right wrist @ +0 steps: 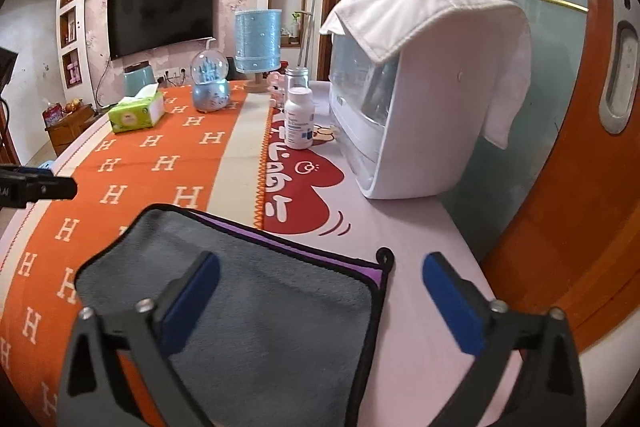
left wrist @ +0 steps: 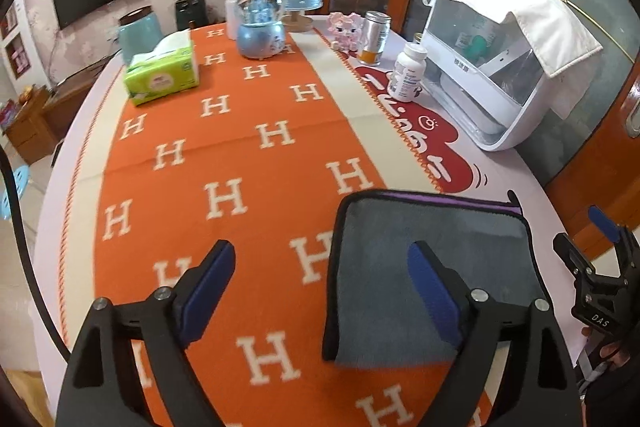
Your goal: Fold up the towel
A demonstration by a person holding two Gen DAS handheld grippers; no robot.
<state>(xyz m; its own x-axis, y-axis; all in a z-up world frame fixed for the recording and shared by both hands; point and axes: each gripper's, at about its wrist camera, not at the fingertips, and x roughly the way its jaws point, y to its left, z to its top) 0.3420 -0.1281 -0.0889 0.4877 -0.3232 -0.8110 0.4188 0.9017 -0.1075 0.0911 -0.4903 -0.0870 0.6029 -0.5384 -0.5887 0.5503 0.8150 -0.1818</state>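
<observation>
You're holding the left gripper low over the table with its jaws spread wide, nothing between them; its right finger is hanging over the towel's left part, its left finger over the orange cloth. Your right gripper is also gaping wide and gripping nothing, left finger over the towel, right finger over bare pink table. The towel is lying flat, already folded, grey face up, black trim, a purple strip showing along its far edge, sitting half on the orange H-pattern runner and half on the pink surface. Further back: white pill bottle, green tissue pack, blue snow globe. A white appliance with a white cloth draped over it is standing far right.
</observation>
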